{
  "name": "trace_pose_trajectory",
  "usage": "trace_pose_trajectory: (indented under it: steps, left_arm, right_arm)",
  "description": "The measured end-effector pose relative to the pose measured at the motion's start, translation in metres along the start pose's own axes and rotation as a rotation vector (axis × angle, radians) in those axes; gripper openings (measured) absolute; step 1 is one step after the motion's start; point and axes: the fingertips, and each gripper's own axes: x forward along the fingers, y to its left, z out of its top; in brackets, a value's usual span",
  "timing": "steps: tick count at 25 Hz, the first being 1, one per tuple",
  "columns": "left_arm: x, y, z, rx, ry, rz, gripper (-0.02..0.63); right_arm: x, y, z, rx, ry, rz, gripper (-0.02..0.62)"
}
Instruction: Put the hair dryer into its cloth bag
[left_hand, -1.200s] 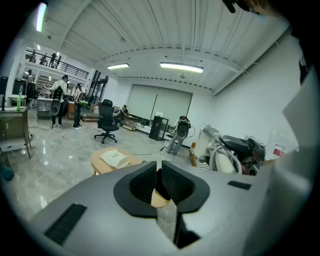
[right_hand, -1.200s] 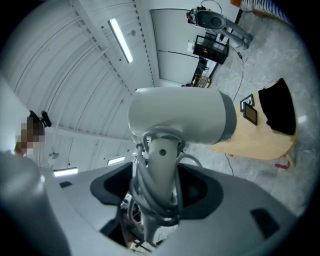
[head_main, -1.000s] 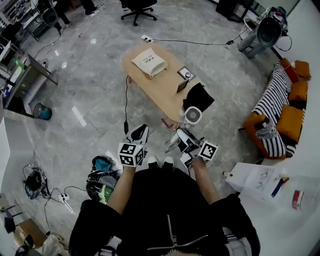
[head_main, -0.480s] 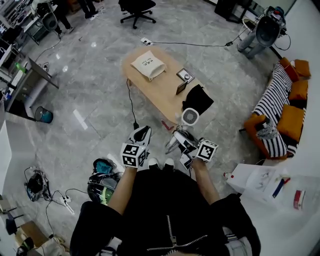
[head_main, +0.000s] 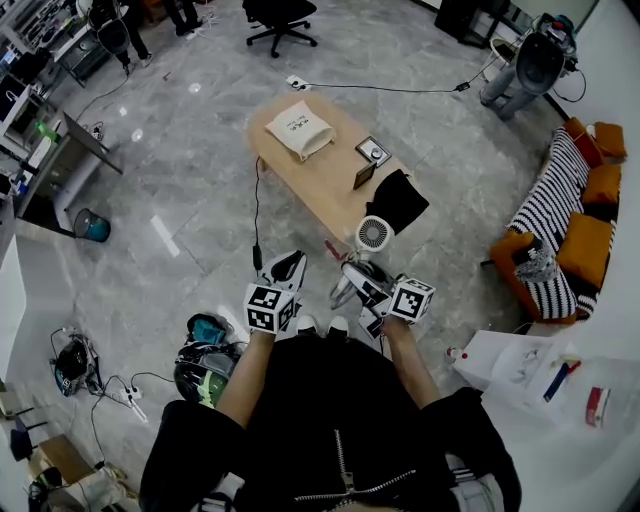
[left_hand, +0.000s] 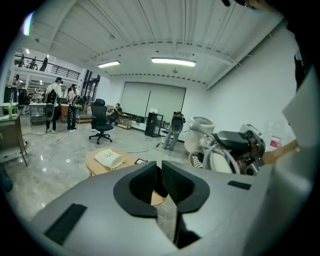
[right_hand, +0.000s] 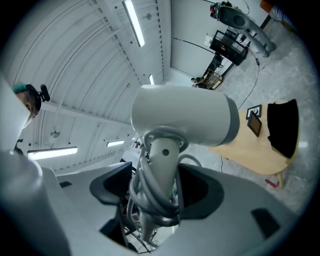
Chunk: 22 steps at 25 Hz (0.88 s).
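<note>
Head view: dryer (head_main: 373, 234) in right claw (head_main: 354, 274)

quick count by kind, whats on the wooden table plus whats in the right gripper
cream cloth bag: 1
black cloth: 1
small dark flat items: 2
hair dryer, held in the right gripper: 1
total: 5
</note>
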Motion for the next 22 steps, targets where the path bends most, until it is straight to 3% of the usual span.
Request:
trace_pose_trajectory:
  steps: [22]
  left_arm:
    - [0.008, -0.030, -0.002, -0.008, -0.001, 0.088, 0.041]
  right_arm:
    - [-0.021, -0.007, 0.002, -0.011, 0.071, 0.035, 0.293]
